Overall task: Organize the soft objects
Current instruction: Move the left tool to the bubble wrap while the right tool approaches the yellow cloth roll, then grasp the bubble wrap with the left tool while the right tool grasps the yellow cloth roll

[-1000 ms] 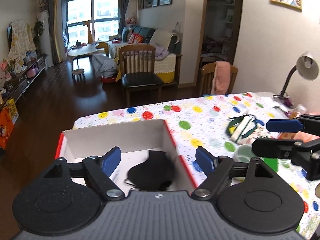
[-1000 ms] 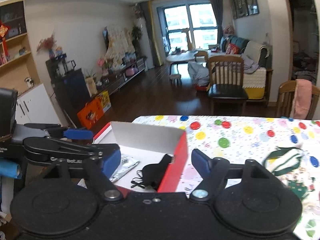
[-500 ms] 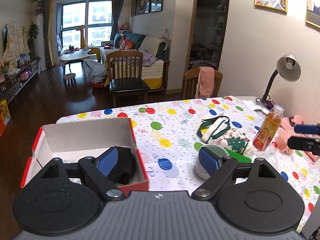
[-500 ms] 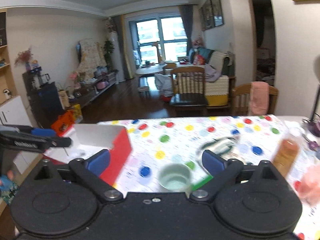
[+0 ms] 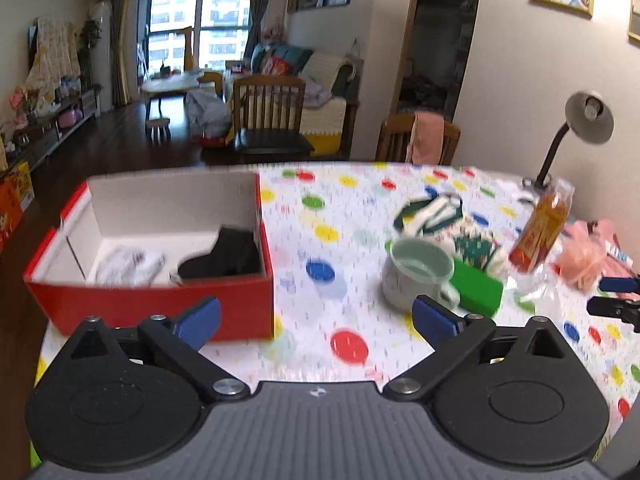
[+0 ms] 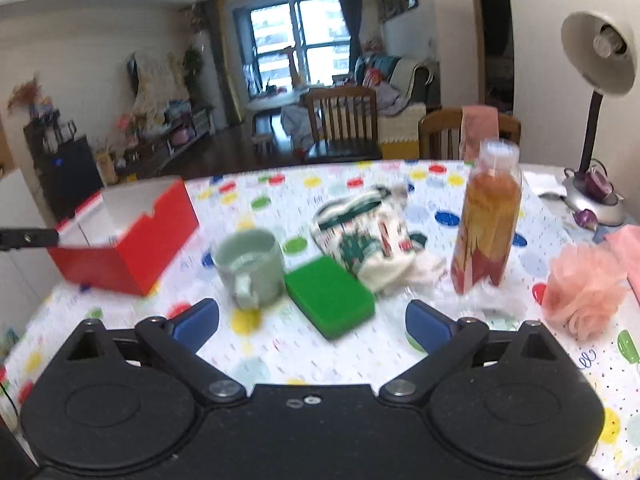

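A red box (image 5: 148,300) with white inside walls holds a black soft item (image 5: 228,256) and a crumpled white one (image 5: 128,266). My left gripper (image 5: 316,316) hovers over the dotted tablecloth just right of the box's front corner; its jaws are opening and nothing is between them. My right gripper (image 6: 312,320) is open and empty, with a green sponge (image 6: 330,298) just beyond its fingertips. Behind the sponge lies a green-and-white patterned cloth (image 6: 368,240). At the right is a pink mesh puff (image 6: 584,288). The red box (image 6: 132,248) stands far left.
A pale green mug (image 6: 250,266) stands left of the sponge, and an orange drink bottle (image 6: 488,232) stands right of the cloth. A desk lamp (image 6: 596,120) and a pink cloth (image 6: 628,248) are at the right edge. Chairs stand behind the table.
Both grippers left the box and swung right. The left one drew back to the box's front right corner and opened wider. The right one now faces the sponge, cloth and bottle.
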`<state>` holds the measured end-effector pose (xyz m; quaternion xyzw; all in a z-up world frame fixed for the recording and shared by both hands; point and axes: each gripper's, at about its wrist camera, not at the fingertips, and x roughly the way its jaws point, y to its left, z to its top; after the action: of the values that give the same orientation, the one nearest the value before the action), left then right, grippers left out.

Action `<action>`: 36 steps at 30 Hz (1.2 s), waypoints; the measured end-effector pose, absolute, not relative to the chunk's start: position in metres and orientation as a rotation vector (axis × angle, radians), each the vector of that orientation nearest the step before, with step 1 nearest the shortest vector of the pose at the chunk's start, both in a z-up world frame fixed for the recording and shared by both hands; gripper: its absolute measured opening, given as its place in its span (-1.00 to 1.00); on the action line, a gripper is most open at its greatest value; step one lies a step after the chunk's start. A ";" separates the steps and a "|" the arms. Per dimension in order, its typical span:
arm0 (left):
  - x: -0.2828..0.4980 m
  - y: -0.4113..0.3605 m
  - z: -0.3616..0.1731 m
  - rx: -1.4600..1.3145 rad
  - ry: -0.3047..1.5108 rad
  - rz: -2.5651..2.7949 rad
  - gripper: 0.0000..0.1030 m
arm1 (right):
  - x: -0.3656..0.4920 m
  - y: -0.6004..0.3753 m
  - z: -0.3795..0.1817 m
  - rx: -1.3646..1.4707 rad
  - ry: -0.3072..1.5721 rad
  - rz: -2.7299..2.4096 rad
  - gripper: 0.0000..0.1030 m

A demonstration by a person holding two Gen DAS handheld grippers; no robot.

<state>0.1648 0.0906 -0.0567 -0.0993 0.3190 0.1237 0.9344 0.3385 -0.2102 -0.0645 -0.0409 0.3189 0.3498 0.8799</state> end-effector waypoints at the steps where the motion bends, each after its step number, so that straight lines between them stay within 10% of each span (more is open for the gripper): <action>1: 0.163 0.089 -0.062 -0.211 0.665 0.262 0.99 | 0.342 -0.212 -0.072 -0.088 0.680 0.748 0.94; 36: 0.127 0.074 -0.193 -0.241 0.915 0.401 0.99 | 0.375 -0.184 -0.176 -0.545 0.831 1.151 0.63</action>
<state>0.1273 0.0737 -0.1931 -0.1154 0.4376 0.1918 0.8708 0.3749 -0.1842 -0.1759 -0.2471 0.3767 0.5218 0.7244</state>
